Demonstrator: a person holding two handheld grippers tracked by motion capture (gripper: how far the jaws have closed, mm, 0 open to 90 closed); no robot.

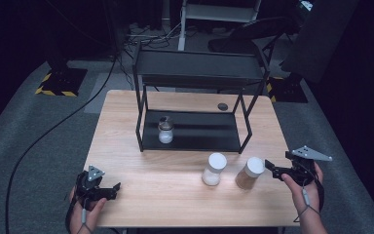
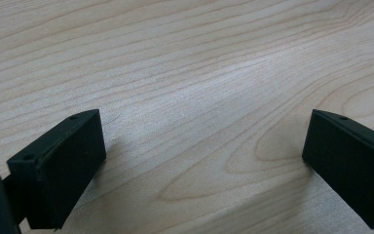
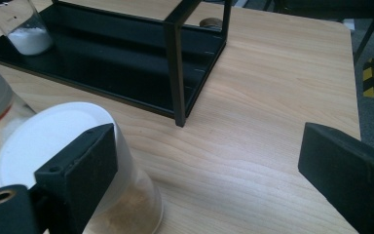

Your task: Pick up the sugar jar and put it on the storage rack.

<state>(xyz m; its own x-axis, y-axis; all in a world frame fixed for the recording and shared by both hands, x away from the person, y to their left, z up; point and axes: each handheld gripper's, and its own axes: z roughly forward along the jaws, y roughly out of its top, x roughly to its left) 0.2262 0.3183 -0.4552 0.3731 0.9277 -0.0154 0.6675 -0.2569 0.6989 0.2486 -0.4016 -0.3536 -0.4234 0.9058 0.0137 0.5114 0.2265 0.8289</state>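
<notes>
Left gripper (image 1: 108, 189) low over the light wooden table (image 1: 141, 195) near its front left corner, jaws spread wide, bare wood grain between them in the left gripper view. Nothing near its fingertips.

Right gripper (image 1: 271, 168) at the front right of the table, jaws also spread, gripping nothing. In the right gripper view the white-lidded clear jar of brown powder (image 3: 102, 195) sits just behind its left finger (image 3: 78, 170), outside the gap; contact can't be told. Right finger (image 3: 345, 170) has only bare table around it.

Further left of that jar: white-lidded jar of white powder (image 1: 214, 169), near it but apart.

Ahead of the fingers: black two-tier metal shelf rack (image 1: 195, 136), small clear glass jar with white powder (image 1: 165, 130) on its lower tray. Small dark round object (image 1: 222, 106) on the table behind the rack.
</notes>
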